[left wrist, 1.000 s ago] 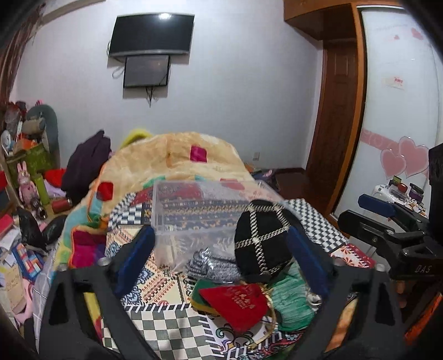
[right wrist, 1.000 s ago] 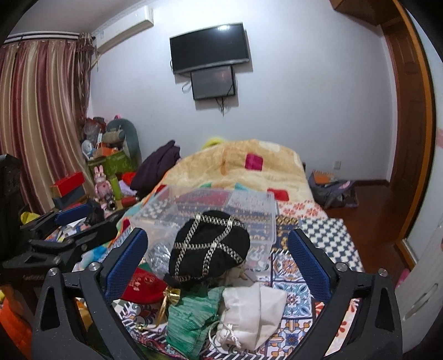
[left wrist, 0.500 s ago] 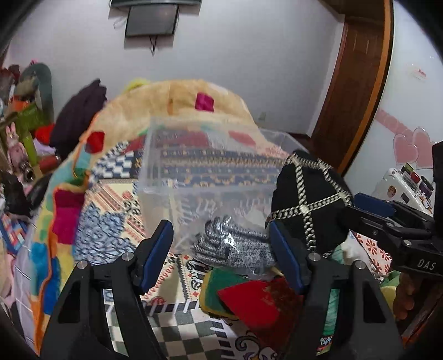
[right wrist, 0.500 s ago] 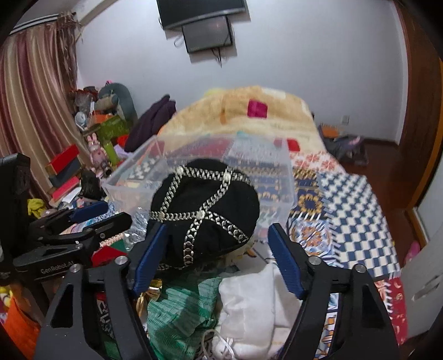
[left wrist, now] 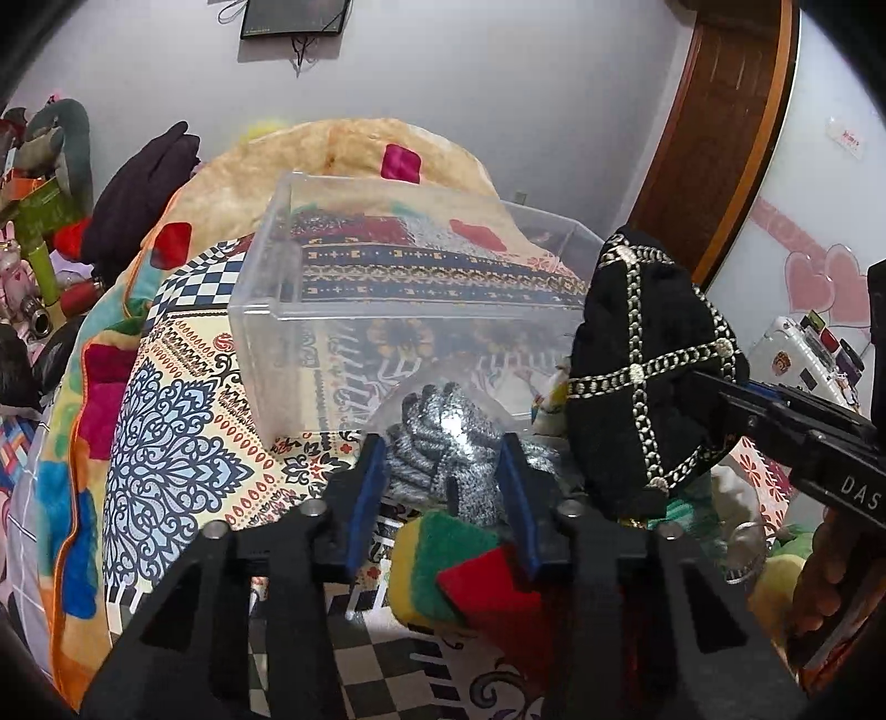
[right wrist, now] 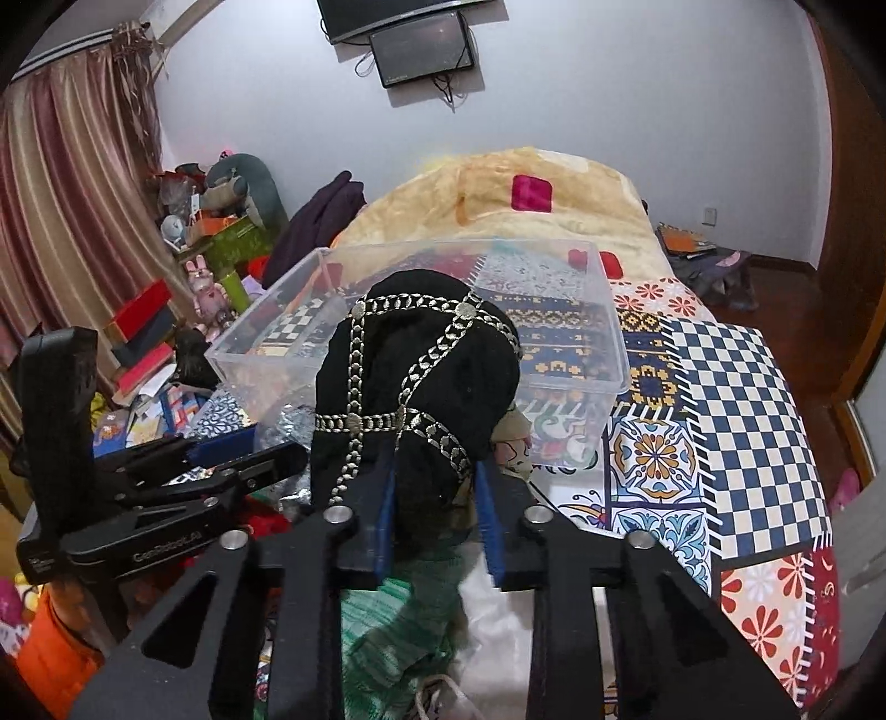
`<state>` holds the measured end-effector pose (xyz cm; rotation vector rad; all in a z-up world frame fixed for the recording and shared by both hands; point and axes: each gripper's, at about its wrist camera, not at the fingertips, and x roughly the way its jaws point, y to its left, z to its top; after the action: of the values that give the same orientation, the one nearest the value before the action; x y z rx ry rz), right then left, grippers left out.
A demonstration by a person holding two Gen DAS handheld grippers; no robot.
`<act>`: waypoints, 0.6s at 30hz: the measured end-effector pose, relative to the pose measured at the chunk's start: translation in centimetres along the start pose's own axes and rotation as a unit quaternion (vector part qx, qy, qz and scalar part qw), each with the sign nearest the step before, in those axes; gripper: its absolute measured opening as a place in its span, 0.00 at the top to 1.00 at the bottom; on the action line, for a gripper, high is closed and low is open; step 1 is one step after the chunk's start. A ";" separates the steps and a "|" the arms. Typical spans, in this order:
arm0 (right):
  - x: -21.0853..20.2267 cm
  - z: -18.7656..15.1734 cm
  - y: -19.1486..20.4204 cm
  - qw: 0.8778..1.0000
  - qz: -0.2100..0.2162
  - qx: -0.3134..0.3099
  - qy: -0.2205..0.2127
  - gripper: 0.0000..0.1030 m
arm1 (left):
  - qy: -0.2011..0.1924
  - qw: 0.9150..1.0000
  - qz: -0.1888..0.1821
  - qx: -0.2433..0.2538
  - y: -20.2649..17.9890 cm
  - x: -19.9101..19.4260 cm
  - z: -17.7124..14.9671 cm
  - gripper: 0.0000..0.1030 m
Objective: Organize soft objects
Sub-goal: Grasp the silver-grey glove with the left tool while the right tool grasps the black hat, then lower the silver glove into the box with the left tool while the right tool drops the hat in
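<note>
A clear plastic bin [left wrist: 266, 277] stands on the patterned bedspread, also in the right wrist view [right wrist: 609, 343]. My left gripper [left wrist: 446, 471] is shut on a grey knitted item in clear wrap [left wrist: 443, 437] just in front of the bin. My right gripper [right wrist: 434, 487] is shut on a black cap with gold chain trim [right wrist: 410, 376], held up before the bin; the cap also shows in the left wrist view [left wrist: 648, 376]. A red pouch [left wrist: 487, 587], a green-and-yellow piece [left wrist: 437, 559], a green knit [right wrist: 387, 631] and a white cloth [right wrist: 498, 620] lie below.
A heaped yellow blanket [right wrist: 498, 188] lies behind the bin. Toys and boxes [right wrist: 216, 243] crowd the left side of the room. A wooden door [left wrist: 714, 138] stands at the right, and a TV [right wrist: 421, 44] hangs on the far wall.
Both grippers have moved forward and down towards the pile and closed: the left onto the grey knitted item, the right onto the black cap.
</note>
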<state>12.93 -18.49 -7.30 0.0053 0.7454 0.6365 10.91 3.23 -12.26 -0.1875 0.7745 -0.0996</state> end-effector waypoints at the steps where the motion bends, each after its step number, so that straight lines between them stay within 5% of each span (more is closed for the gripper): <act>1: -0.1 0.1 0.1 1.000 0.000 -0.001 -0.002 0.82 | -0.001 1.000 -0.001 0.000 -0.1 -0.1 -0.1 0.67; 18: -4.2 1.6 0.9 0.997 0.008 -0.007 -0.073 0.86 | -0.070 0.998 -0.008 -0.002 -0.6 -6.2 0.7 0.85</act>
<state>11.13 -19.72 -3.21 0.0436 0.6010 0.6491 6.96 3.74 -7.44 -0.2025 0.6337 -0.0996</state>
